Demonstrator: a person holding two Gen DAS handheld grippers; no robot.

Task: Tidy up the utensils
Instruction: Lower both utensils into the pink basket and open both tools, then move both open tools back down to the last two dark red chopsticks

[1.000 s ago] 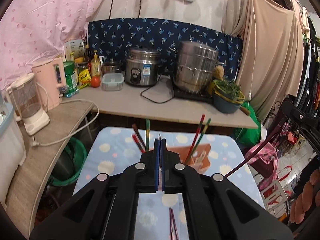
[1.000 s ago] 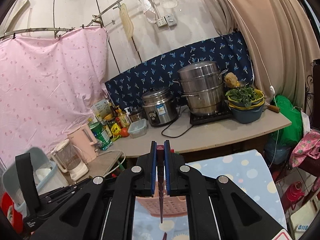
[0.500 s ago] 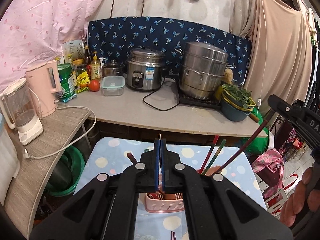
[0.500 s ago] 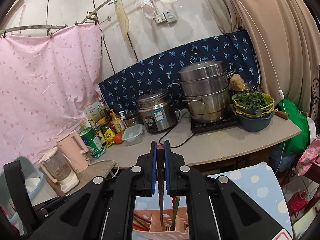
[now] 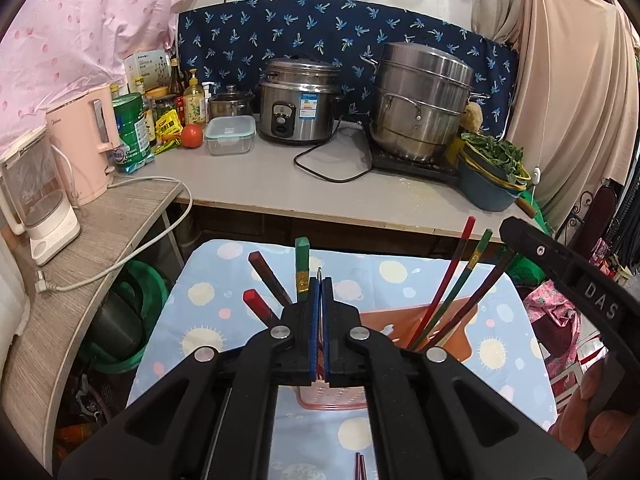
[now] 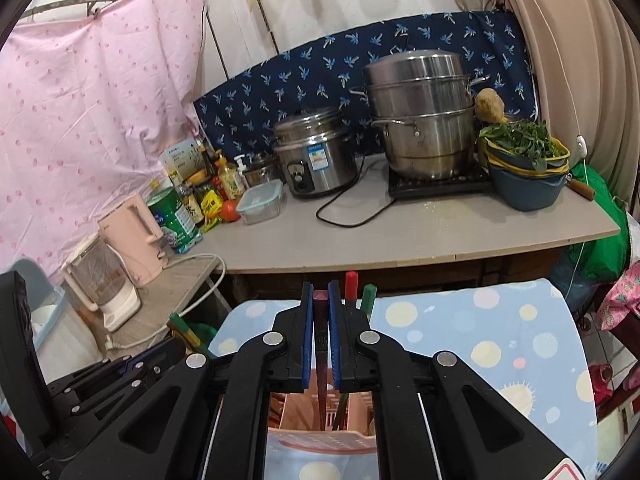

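Observation:
A pink slotted utensil basket (image 5: 332, 398) stands on the blue dotted cloth (image 5: 500, 316), with several red, green and dark chopsticks (image 5: 452, 280) leaning in it. My left gripper (image 5: 320, 292) is shut just above and behind the basket, with only a thin wire sticking out between its pads. My right gripper (image 6: 320, 300) is shut on a dark maroon chopstick (image 6: 321, 364), whose lower end hangs inside the basket (image 6: 320, 436). The right gripper's body shows at the right of the left wrist view (image 5: 568, 272).
A grey counter (image 5: 280, 184) behind holds a rice cooker (image 5: 298, 106), a steel steamer pot (image 5: 420, 104), a bowl of greens (image 5: 492, 168), bottles and a pink kettle (image 5: 86, 144). A blender (image 5: 36, 200) stands on the left shelf. More chopsticks (image 5: 359, 466) lie on the cloth near me.
Both grippers came in over the basket. The right gripper lowered its maroon chopstick so its tip went from above the basket to inside it.

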